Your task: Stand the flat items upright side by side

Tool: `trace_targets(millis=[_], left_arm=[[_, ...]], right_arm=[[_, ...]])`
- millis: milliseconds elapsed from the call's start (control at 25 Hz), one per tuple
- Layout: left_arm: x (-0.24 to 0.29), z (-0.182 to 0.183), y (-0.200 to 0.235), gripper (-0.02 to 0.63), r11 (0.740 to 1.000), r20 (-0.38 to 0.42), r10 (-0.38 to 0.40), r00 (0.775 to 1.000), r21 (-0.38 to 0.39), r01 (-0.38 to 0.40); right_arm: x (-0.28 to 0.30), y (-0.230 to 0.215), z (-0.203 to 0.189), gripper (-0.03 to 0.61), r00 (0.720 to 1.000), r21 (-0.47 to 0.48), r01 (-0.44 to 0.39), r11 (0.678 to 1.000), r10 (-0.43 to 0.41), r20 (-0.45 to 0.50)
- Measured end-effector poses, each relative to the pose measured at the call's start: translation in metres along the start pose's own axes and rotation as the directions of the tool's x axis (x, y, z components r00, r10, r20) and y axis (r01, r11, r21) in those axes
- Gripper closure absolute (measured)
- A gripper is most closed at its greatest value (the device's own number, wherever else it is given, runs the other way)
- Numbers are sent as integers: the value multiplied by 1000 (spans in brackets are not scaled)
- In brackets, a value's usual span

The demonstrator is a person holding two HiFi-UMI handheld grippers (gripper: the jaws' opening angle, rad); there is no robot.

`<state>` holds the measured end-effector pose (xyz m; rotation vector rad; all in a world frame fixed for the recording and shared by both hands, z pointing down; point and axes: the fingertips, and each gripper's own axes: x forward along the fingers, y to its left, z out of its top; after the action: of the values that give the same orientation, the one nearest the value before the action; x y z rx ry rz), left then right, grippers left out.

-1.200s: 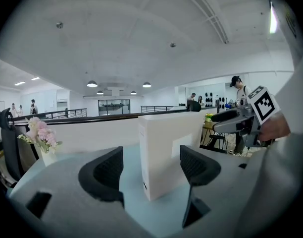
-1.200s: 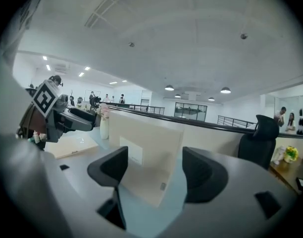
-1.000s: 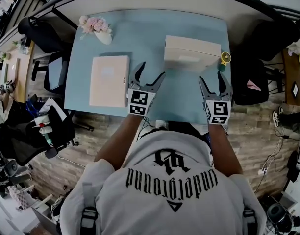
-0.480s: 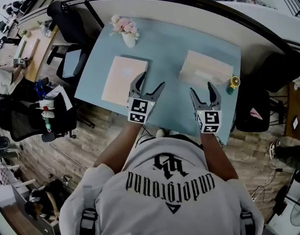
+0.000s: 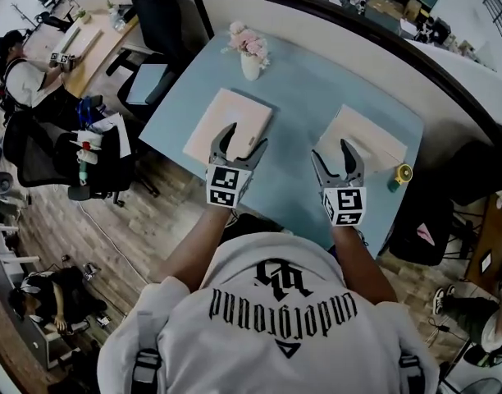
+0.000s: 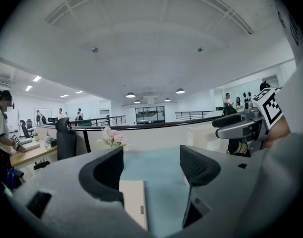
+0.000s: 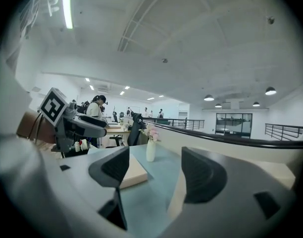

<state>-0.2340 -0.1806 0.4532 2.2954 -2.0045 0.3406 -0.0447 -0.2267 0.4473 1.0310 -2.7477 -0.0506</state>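
Two pale beige flat items lie on the blue table (image 5: 304, 97): one on the left (image 5: 222, 117) and one on the right (image 5: 366, 138). My left gripper (image 5: 244, 136) is open, hovering over the left item's near right corner. That item (image 6: 133, 205) shows low between its jaws. My right gripper (image 5: 332, 151) is open at the near left edge of the right item, whose pale edge (image 7: 177, 195) shows by its right jaw. Nothing is held by either gripper.
A white vase of pink flowers (image 5: 249, 52) stands at the table's far left. A small yellow and green object (image 5: 399, 175) sits at the right edge. Office chairs (image 5: 152, 19) and a person at a desk (image 5: 17, 64) are off to the left.
The head view has swung, so the table now sits diagonally. Both grippers stay open; the left one now overlaps the left item's corner and the right one is nearer the right item.
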Motion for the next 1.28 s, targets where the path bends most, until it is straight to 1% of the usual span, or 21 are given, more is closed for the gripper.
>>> trace_targets(millis=[160, 320, 560, 680, 800, 920, 1040, 1160, 1280], left_arm=[[-7, -6, 29, 249, 1000, -7, 29, 1000, -2, -29], [1, -12, 68, 249, 1000, -12, 23, 1000, -13, -23], [31, -28, 134, 249, 999, -55, -52, 997, 3, 52], [43, -40, 172, 247, 995, -92, -99, 991, -12, 99], [54, -60, 202, 249, 986, -134, -165, 977, -43, 161], [64, -98, 220, 249, 969, -206, -244, 948, -90, 230], [78, -139, 233, 249, 946, -286, -318, 904, -157, 283], [87, -179, 241, 247, 921, -363, -382, 850, -232, 314], [88, -219, 244, 247, 895, -441, -437, 784, -296, 333]], right_arm=[[19, 18, 6, 253, 999, -10, -38, 999, 39, 3], [48, 35, 10, 261, 999, -25, -50, 998, 50, -12], [113, 52, 9, 259, 999, 31, 3, 1000, -2, -47], [147, 67, 6, 258, 996, 66, 31, 997, -25, -84], [178, 88, -6, 255, 988, 128, 62, 990, -42, -147], [201, 111, -35, 249, 971, 196, 91, 976, -43, -234], [221, 128, -72, 244, 943, 280, 119, 953, -21, -331], [234, 142, -110, 238, 908, 371, 160, 915, 11, -418], [239, 161, -150, 230, 865, 454, 199, 868, 63, -498]])
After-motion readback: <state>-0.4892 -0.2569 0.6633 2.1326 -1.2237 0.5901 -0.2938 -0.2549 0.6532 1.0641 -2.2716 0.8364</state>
